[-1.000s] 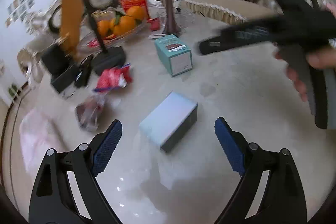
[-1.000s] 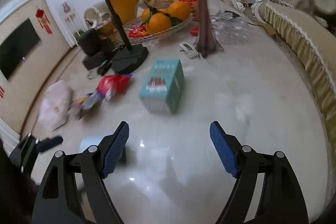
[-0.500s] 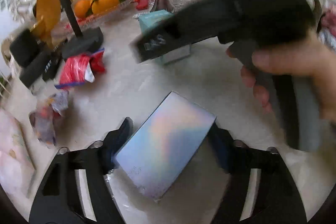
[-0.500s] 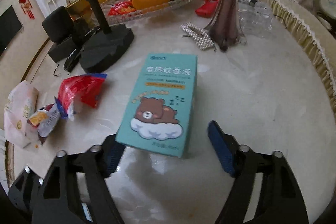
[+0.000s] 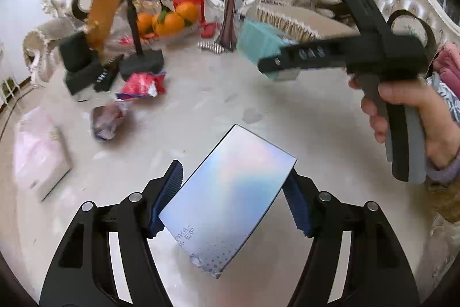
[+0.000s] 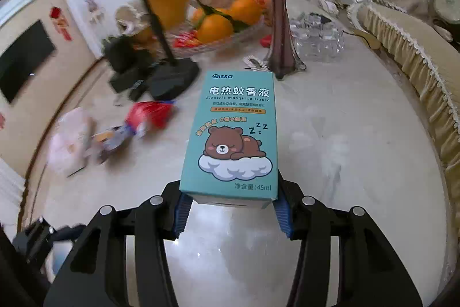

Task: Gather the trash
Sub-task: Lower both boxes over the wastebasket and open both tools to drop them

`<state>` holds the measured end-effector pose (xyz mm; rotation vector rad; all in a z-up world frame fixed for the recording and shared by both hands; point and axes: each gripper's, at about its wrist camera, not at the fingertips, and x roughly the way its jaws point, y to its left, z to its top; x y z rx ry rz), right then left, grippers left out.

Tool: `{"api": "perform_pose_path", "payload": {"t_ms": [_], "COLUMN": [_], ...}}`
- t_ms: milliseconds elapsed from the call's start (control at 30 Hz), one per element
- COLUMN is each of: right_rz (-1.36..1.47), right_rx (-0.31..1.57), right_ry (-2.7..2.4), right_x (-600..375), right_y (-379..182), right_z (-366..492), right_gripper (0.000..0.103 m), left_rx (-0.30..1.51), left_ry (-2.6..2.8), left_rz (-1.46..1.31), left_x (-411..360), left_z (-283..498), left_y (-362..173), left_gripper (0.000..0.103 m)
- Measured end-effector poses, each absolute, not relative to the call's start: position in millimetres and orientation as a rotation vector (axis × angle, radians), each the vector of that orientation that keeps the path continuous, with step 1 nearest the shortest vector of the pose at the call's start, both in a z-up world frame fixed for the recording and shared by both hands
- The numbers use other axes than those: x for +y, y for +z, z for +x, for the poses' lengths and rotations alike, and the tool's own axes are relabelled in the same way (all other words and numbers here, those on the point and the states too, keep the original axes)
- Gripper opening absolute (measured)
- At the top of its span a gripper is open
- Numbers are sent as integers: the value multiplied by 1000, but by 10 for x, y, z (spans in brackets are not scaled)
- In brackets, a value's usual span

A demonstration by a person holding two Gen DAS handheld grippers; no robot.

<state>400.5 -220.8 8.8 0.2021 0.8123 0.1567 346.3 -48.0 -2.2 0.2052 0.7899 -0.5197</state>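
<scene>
My left gripper (image 5: 230, 197) is shut on a shiny iridescent box (image 5: 227, 200) and holds it above the marble table (image 5: 302, 111). My right gripper (image 6: 231, 210) is shut on a teal mosquito-liquid box with a sleeping bear (image 6: 231, 134), lifted off the table; this gripper and box also show in the left wrist view (image 5: 258, 48). A red snack wrapper (image 5: 142, 84) and a crumpled wrapper (image 5: 106, 120) lie on the table to the left, also in the right wrist view (image 6: 151, 114).
A pink-white packet (image 5: 37, 151) lies at the table's left edge. A black stand base (image 5: 141, 62), black devices (image 5: 80, 62), a fruit dish with oranges (image 5: 166, 22), a dark vase (image 5: 227, 19) and glassware (image 6: 316, 39) crowd the far side. Sofas surround the table.
Both grippers closed on their boxes and lifted them off the table. The right gripper with the teal box rose and moved away to the right in the left wrist view.
</scene>
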Motion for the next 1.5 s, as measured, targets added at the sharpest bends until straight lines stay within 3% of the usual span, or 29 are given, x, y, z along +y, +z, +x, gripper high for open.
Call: {"api": "perform_pose_path", "payload": {"t_ms": [300, 500, 700, 1033, 1267, 1367, 1400, 1500], "right_rz": [195, 189, 189, 61, -16, -47, -55, -66], "right_rx": [731, 762, 962, 1312, 1319, 1299, 1287, 1269], "right_ry": [401, 508, 576, 474, 461, 452, 437, 418], "right_x": [-2266, -2204, -1917, -1447, -1189, -1159, -1146, -1228], "right_y": [97, -91, -576, -2011, -2222, -2219, -2200, -2188], "right_z": [2410, 1031, 214, 619, 641, 628, 639, 517], "right_gripper": [47, 47, 47, 48, 48, 59, 70, 72], "left_rx": [709, 768, 926, 1268, 1297, 1282, 1280, 1271], "left_ry": [-545, -540, -499, -334, -317, -304, -298, -277], "left_rz": [69, 28, 0, -92, -72, -43, -27, 26], "left_x": [-101, -75, -147, -155, -188, -221, -246, -309], "left_z": [1875, 659, 10, 152, 144, 82, 92, 101], "left_y": [243, -44, -594, -2082, -2209, -2172, -2157, -2138], "left_gripper": [67, 67, 67, 67, 70, 74, 81, 85]}}
